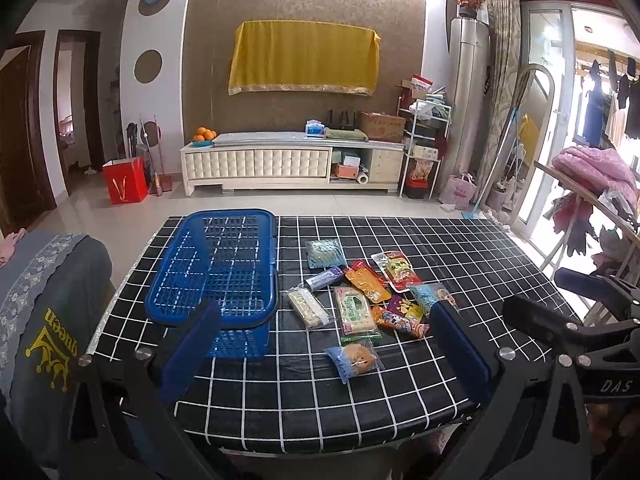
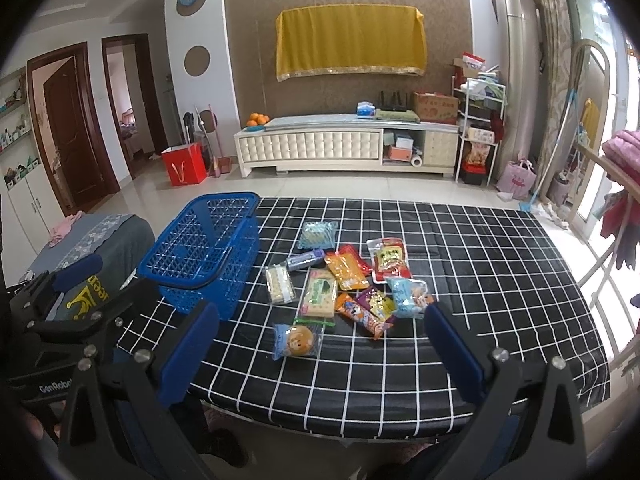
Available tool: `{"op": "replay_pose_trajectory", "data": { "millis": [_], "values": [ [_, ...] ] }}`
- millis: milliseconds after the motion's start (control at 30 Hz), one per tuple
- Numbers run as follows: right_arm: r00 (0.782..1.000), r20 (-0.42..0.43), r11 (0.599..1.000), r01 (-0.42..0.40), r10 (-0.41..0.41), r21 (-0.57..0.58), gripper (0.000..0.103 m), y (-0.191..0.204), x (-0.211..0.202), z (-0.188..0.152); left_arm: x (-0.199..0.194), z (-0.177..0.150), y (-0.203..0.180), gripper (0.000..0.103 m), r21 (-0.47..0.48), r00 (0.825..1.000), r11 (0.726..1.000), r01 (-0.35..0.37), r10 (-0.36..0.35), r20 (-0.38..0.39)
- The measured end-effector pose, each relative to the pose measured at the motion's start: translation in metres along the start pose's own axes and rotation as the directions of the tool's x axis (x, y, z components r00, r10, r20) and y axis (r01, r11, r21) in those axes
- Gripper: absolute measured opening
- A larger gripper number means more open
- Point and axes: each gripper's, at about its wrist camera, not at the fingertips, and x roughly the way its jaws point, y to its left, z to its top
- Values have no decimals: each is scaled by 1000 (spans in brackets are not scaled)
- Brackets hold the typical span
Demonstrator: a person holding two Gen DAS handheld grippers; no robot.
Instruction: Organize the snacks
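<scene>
A blue plastic basket stands empty on the left of a table with a black-and-white checked cloth. Several snack packets lie in a loose pile to its right, among them a round cake packet, a green cracker packet and a red packet. My left gripper is open and empty above the near table edge. My right gripper is open and empty, also at the near edge.
A chair with a grey cover stands left of the table. A clothes rack with a pink blanket is on the right. A white TV cabinet lines the far wall.
</scene>
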Motion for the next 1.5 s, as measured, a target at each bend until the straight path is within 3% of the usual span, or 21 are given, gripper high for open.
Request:
{"op": "replay_pose_trajectory", "data": {
  "millis": [267,500,667,833,1133,1500],
  "values": [
    [999,-40,1000,2,-1,23,103,-24,28,10,50,12,-16,103,-10,996,1000,21,-22,-81],
    [995,-98,996,-7,16,93,103,-63,68,22,112,22,-29,103,-32,983,998,59,-64,-174],
    [987,-158,992,21,-1,126,103,-90,102,25,162,23,-36,103,-65,961,996,62,-77,-265],
    [977,-211,987,52,-20,149,103,-117,135,19,211,15,-45,103,-37,938,999,38,-48,-342],
    [923,-384,982,52,22,180,103,-152,215,-2,281,-9,-54,103,-26,883,999,19,-29,-469],
    [862,-498,971,31,95,239,96,-177,287,-18,311,-18,-63,103,-12,848,1000,-3,-4,-530]
  ]
}}
